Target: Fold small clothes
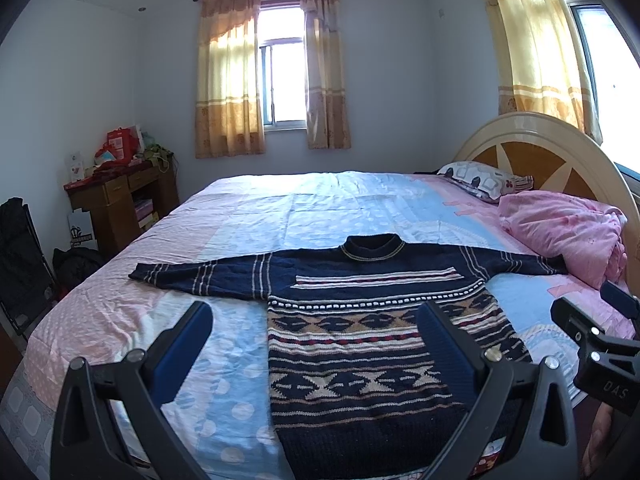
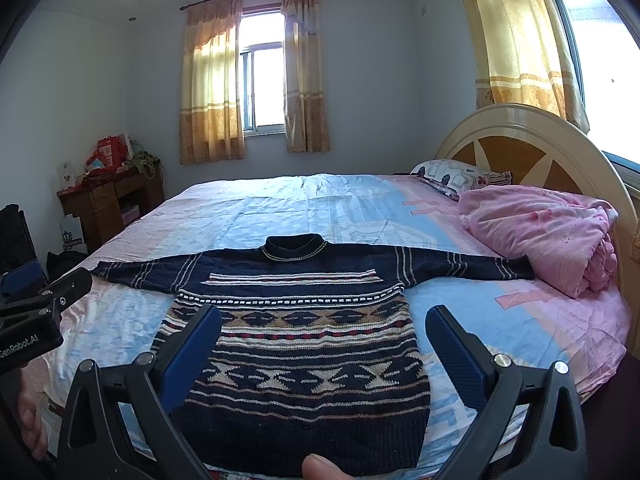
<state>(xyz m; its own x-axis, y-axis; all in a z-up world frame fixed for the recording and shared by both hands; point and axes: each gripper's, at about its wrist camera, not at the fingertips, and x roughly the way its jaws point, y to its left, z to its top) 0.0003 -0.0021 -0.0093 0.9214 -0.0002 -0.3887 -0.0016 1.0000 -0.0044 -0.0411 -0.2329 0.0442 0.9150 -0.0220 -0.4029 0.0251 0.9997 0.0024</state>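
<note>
A navy knit sweater [image 1: 360,344] with tan, white and red patterned bands lies flat on the bed, front up, both sleeves spread out sideways. It also shows in the right wrist view [image 2: 304,344]. My left gripper [image 1: 316,316] is open and empty, held above the sweater's lower left part. My right gripper [image 2: 324,318] is open and empty, held above the sweater's hem. Each gripper shows at the edge of the other's view: the right gripper [image 1: 600,320] in the left wrist view, the left gripper [image 2: 36,292] in the right wrist view.
The bed [image 1: 304,204] has a pink and blue sheet. A pink quilt [image 1: 560,236] and a patterned pillow [image 1: 480,180] lie by the headboard [image 1: 540,152] on the right. A cluttered wooden desk [image 1: 120,196] stands at the far left wall.
</note>
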